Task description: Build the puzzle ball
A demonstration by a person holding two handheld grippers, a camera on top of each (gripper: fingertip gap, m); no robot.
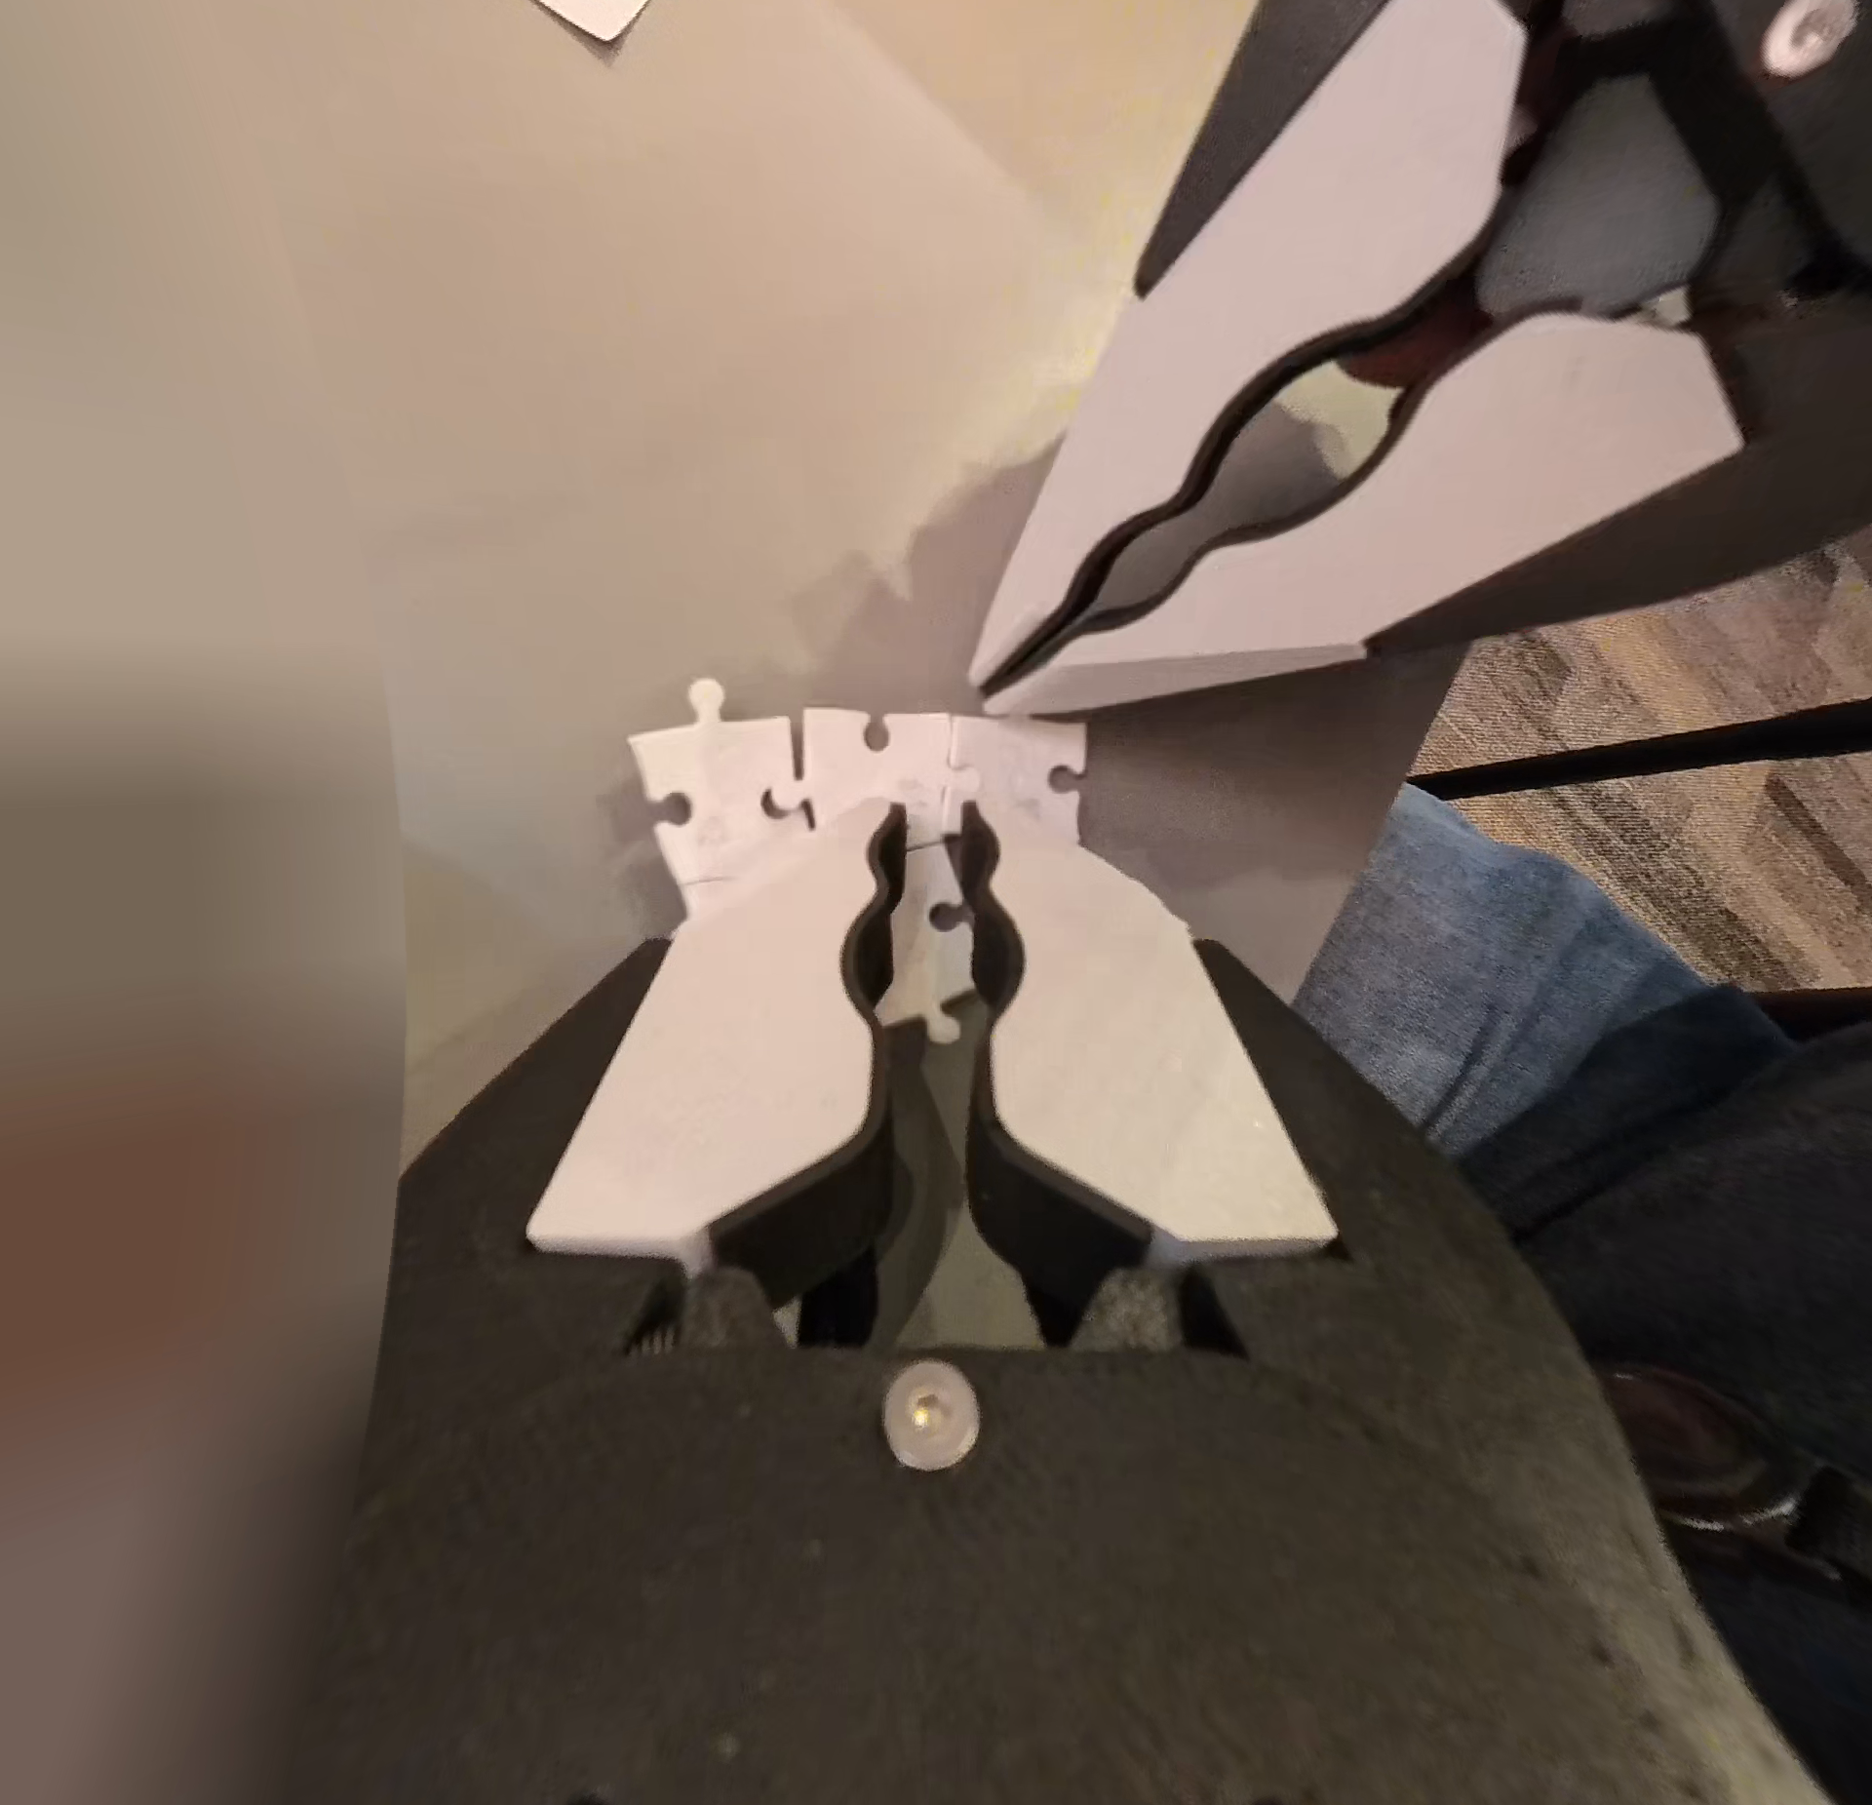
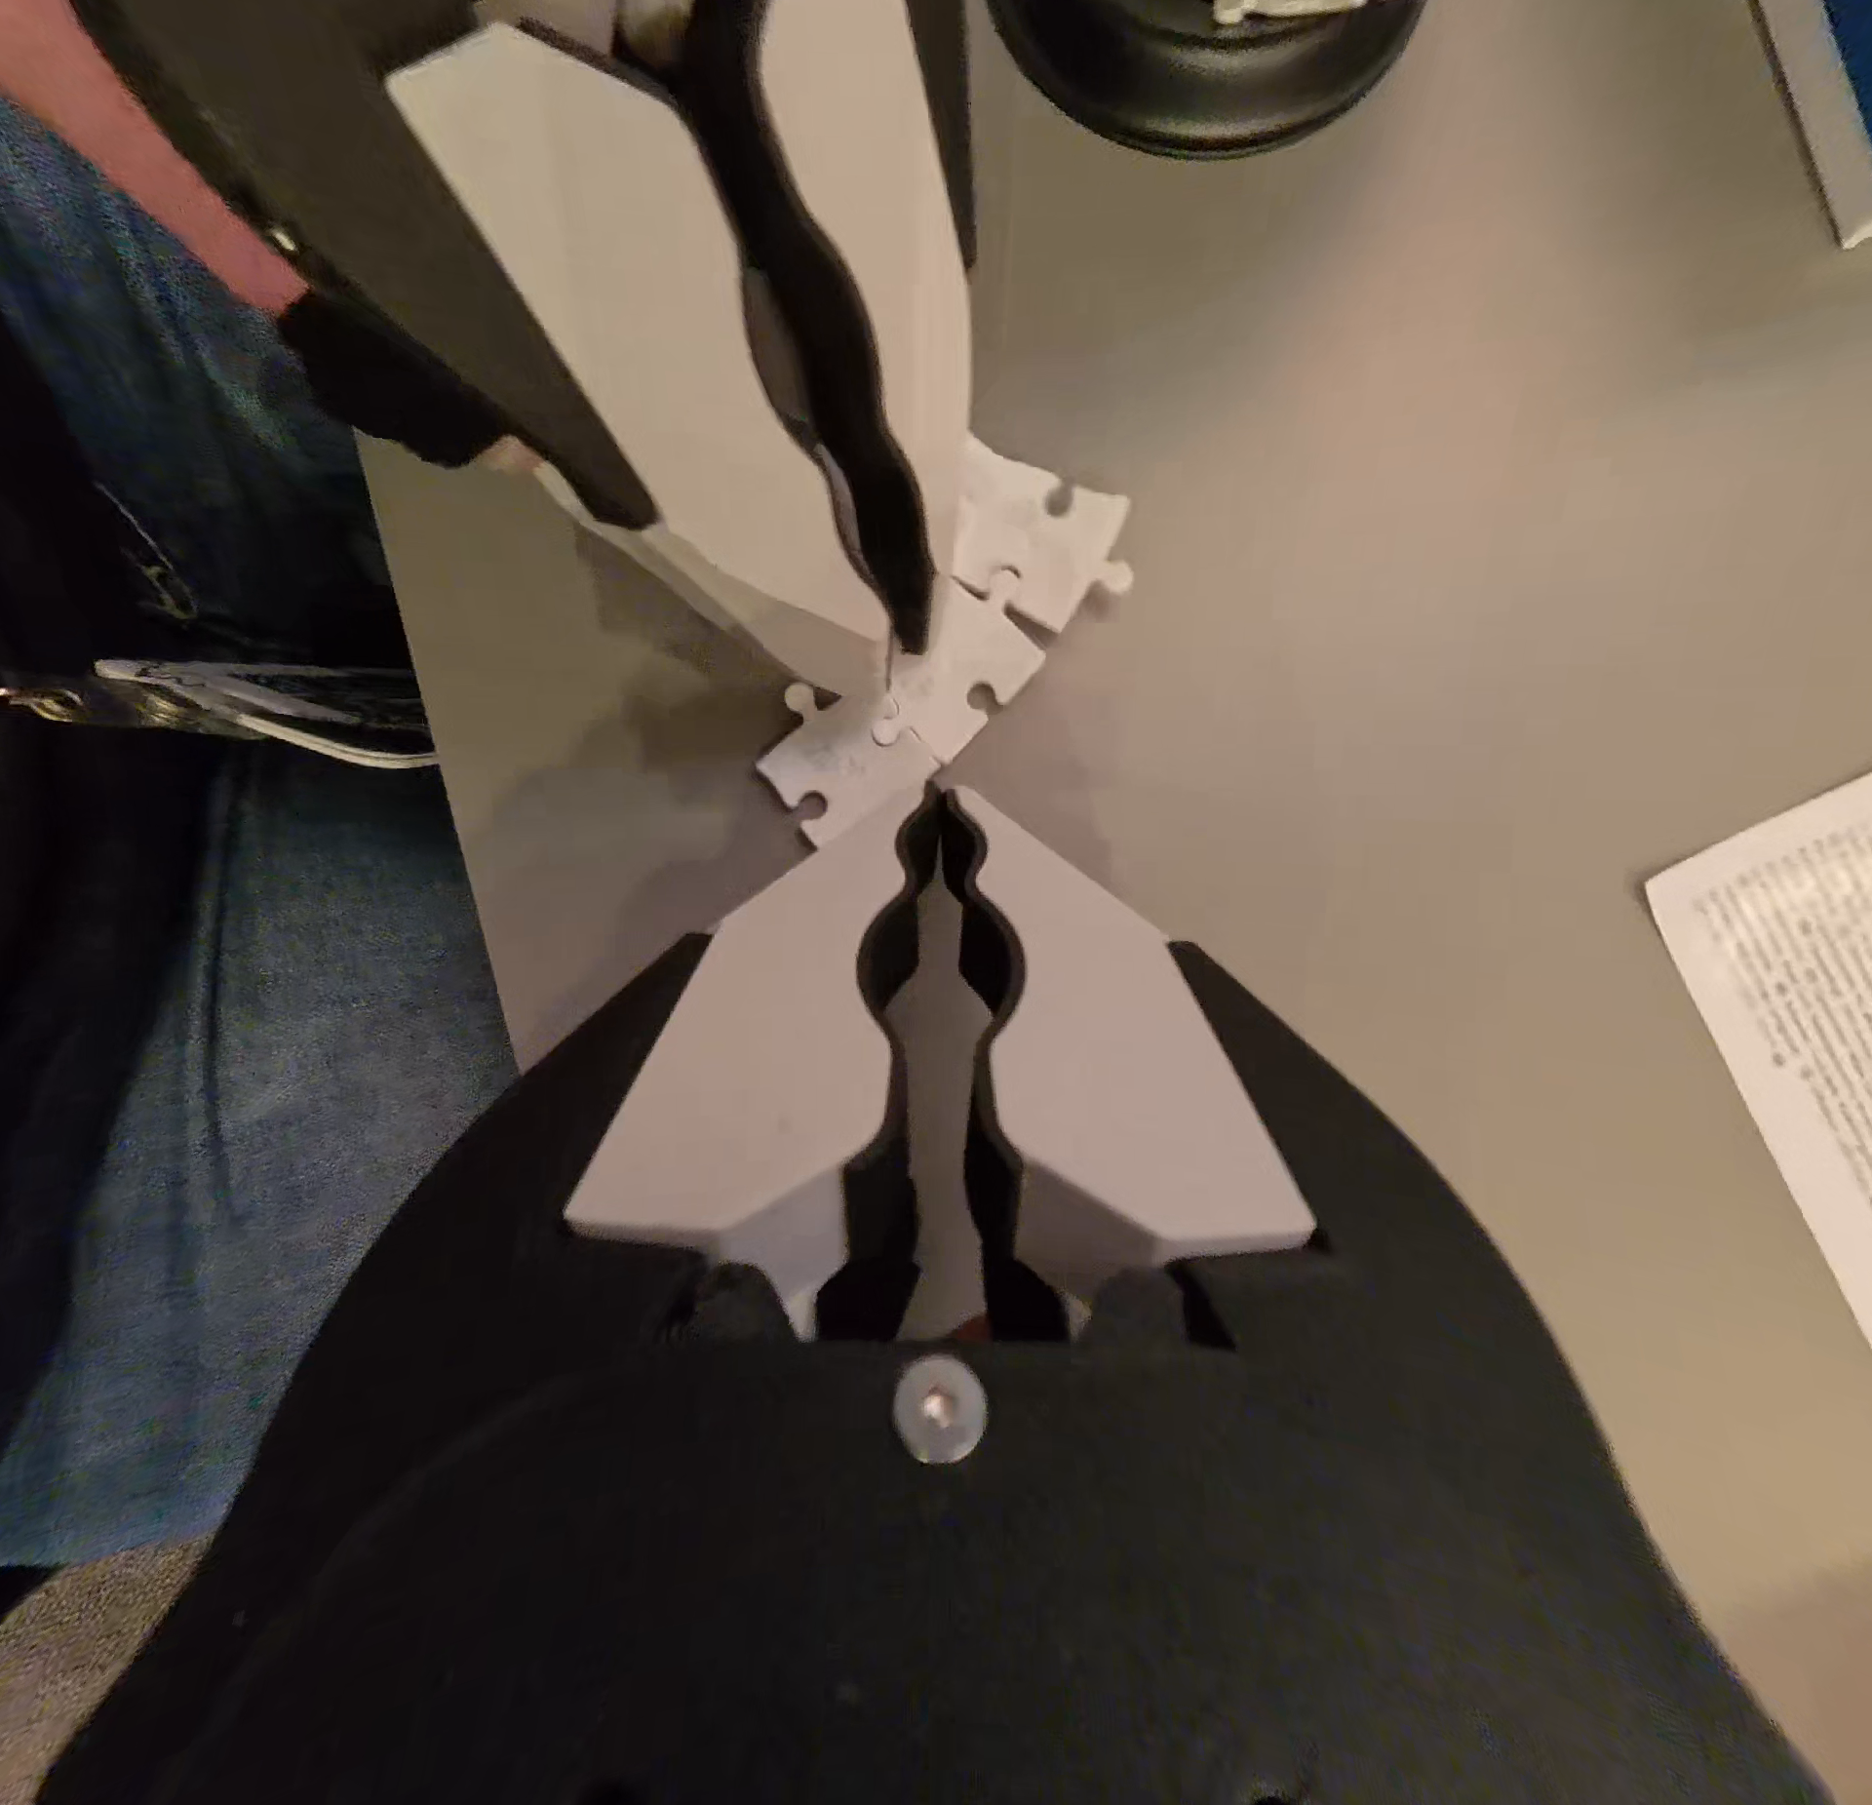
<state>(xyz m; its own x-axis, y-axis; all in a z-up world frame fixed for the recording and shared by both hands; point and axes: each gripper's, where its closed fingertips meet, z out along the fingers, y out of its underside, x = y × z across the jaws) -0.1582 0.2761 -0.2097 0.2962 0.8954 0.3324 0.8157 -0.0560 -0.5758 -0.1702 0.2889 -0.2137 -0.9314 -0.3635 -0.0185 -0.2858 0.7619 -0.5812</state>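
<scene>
A strip of joined white puzzle pieces [image 1: 871,758] stands up from the grey table [image 1: 608,439]; it also shows in the right wrist view [image 2: 962,667]. My left gripper [image 1: 929,819] is shut on a white puzzle piece [image 1: 927,910] of this assembly, which runs edge-on between its fingers. The right wrist view shows the left gripper [image 2: 897,642] coming in from the upper left. My right gripper [image 2: 937,796] is shut with nothing between its pads. Its tips sit right at the edge of the nearest piece [image 2: 851,758]. In the left wrist view the right gripper [image 1: 985,695] hovers just above the strip's right end.
A printed paper sheet [image 2: 1773,1007] lies on the table to the right. A black round base [image 2: 1195,64] stands at the far side. The table edge [image 2: 446,845] is close to the pieces, with a person's jeans-clad legs [image 1: 1499,946] beyond it.
</scene>
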